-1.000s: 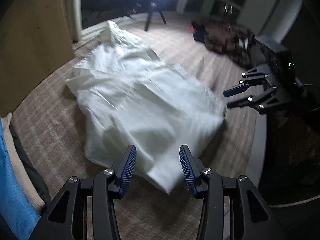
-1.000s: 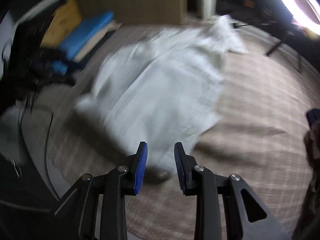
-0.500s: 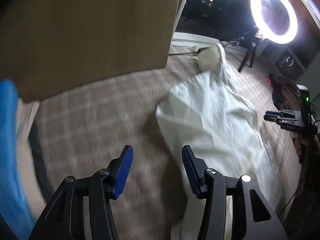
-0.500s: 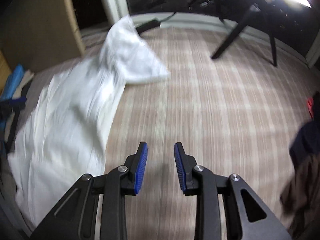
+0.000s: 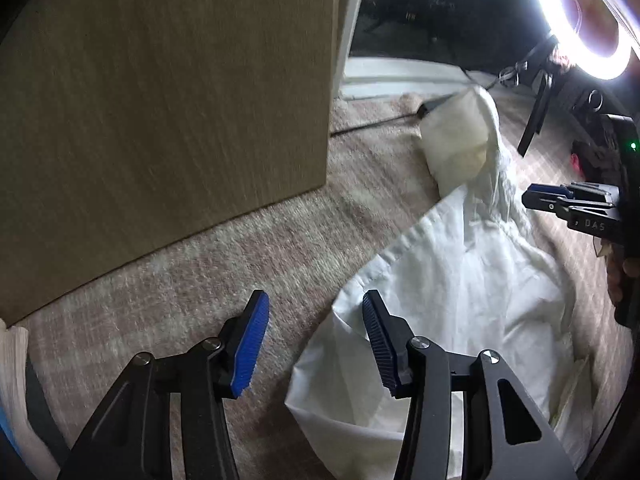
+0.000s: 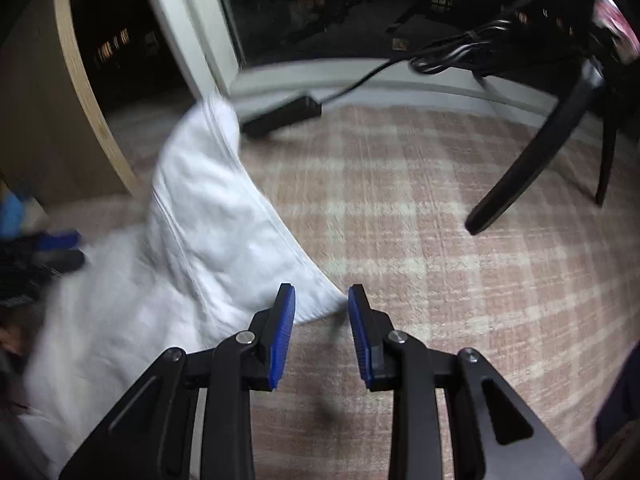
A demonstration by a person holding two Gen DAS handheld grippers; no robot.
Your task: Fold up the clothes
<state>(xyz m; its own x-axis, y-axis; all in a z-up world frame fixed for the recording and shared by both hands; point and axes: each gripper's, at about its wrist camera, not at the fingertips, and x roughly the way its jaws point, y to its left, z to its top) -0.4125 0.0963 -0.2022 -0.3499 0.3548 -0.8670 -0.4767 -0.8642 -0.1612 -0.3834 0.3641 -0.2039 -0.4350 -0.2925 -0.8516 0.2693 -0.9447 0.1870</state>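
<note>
No fold is made yet: the white garment (image 5: 460, 280) lies spread on the carpet (image 6: 440, 240) just ahead of your fingers; the left gripper (image 5: 316, 340) stands half open and empty, the right gripper (image 6: 321, 332) narrower and empty

Lettering: "DAS" in pale capitals, with what may be more letters cut off by the frame edge
Stands on: the black body of the right gripper (image 5: 576, 208), seen from the left wrist view
Place in picture: right edge of the frame, a little above mid-height
Legibility: small and slightly blurred; only those three letters can be made out
Right wrist view: no text, number or sign can be read there
</note>
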